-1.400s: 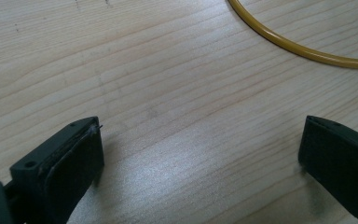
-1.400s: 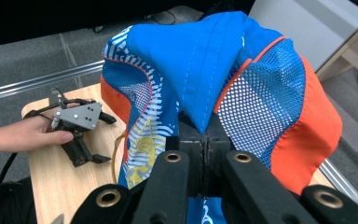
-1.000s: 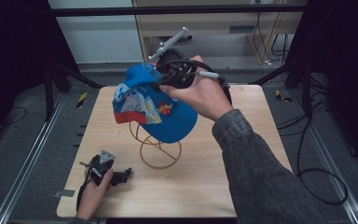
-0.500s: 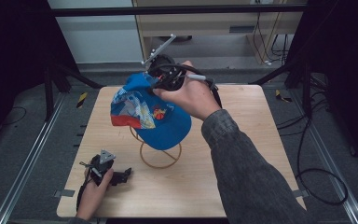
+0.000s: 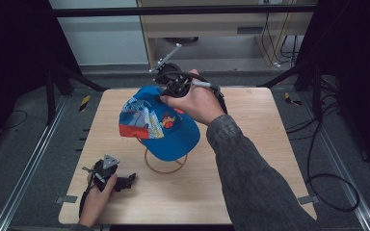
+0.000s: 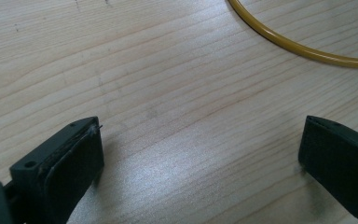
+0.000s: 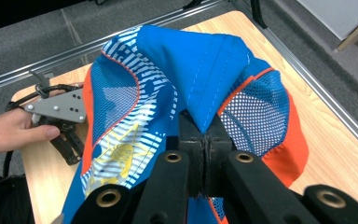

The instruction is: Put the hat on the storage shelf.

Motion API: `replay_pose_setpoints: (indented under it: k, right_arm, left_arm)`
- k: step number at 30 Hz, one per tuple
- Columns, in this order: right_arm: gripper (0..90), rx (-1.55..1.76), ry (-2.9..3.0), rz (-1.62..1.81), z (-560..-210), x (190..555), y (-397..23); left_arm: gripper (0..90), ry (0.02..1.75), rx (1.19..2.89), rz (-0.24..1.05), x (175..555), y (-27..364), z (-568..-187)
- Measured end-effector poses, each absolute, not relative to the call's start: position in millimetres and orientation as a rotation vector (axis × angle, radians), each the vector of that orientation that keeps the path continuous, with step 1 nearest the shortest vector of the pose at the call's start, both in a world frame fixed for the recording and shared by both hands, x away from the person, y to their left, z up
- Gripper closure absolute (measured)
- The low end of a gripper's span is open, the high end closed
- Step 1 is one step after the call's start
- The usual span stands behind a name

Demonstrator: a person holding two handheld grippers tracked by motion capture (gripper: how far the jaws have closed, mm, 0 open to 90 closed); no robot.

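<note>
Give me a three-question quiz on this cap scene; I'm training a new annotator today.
1. True or false: the right claw is shut on the blue cap.
2. What stands between the left claw jaws? A) cap B) bare table C) cable
3. What yellow thing sits under the cap?

Key: 1 true. 2 B, bare wooden table. 3 the wire stand, its ring base on the table.

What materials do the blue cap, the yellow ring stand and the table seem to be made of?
Blue cap: probably woven fabric with mesh panels; stitching and netting holes show. Yellow ring stand: thin glossy hoop, perhaps coated wire or plastic; unclear which. Table: pale wood or wood veneer, smooth and slightly shiny, with visible grain.
</note>
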State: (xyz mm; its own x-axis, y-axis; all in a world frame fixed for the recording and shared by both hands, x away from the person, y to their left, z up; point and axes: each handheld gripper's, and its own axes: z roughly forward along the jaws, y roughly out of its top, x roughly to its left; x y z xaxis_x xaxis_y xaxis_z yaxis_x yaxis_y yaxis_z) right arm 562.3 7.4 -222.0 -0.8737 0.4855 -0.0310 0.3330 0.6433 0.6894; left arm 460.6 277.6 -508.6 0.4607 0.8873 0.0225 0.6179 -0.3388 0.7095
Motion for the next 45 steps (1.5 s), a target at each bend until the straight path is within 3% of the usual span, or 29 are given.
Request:
replay_pose_setpoints:
  k: [28, 34, 43, 45]
  right_arm:
    - [89.3, 0.631, 2.647, 1.086, -213, 563, 27]
    - [89.1, 0.654, 2.652, 1.047, -223, 570, 27]
    - [83.9, 0.688, 2.653, 1.014, -238, 572, 23]
    - [79.2, 0.704, 2.646, 1.015, -240, 572, 21]
  left_arm:
    - [0.0, 1.249, 2.07, 0.551, 461, 277, -509]
    - [0.0, 1.251, 2.072, 0.55, 461, 277, -509]
    - [0.0, 1.248, 2.079, 0.547, 461, 278, -509]
    - [0.0, 1.248, 2.079, 0.548, 461, 278, -509]
